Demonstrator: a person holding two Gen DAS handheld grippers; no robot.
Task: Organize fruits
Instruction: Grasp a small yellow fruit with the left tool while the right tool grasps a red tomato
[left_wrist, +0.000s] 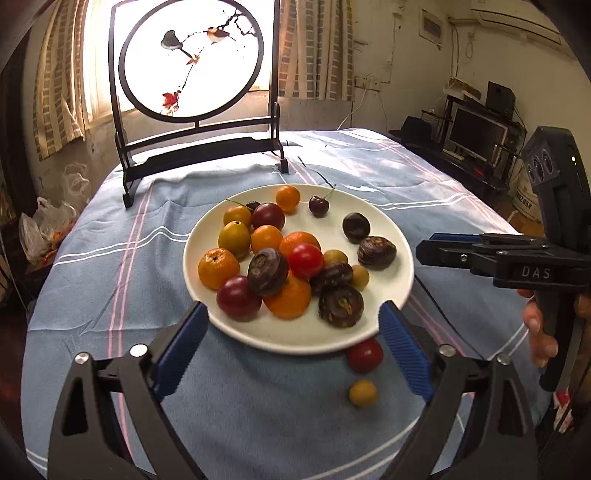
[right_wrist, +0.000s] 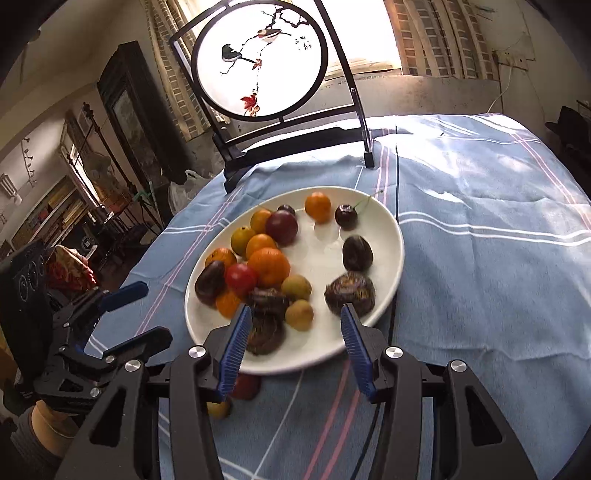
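**Both tongs open and empty over the fruit plate**

A blue cloth with white and pink stripes (left_wrist: 258, 406) covers the table, and at its far end a round painted screen on a dark stand (left_wrist: 194, 59) is lit from the window behind.

Near the middle of the cloth sits a white plate (left_wrist: 306, 339) heaped with fruit: small oranges (left_wrist: 218, 267), red tomatoes (left_wrist: 306, 259), dark brown water chestnuts (left_wrist: 340, 305), yellow-green fruits and a stemmed cherry (left_wrist: 318, 206) at the far side. Two pieces lie off the plate on the cloth just beside its near rim, a red tomato (left_wrist: 364, 355) and, nearer still, a small yellow fruit (left_wrist: 363, 393).

The left gripper (left_wrist: 293, 354) hangs above the plate's near edge with its blue pads spread very wide; nothing is between them and they touch nothing.

The right gripper (right_wrist: 295, 349) hovers over the plate's near right part, its pads parted to a moderate gap, holding nothing. A water chestnut (right_wrist: 264, 332) lies on the plate below its left pad; whether the pad touches it cannot be told.
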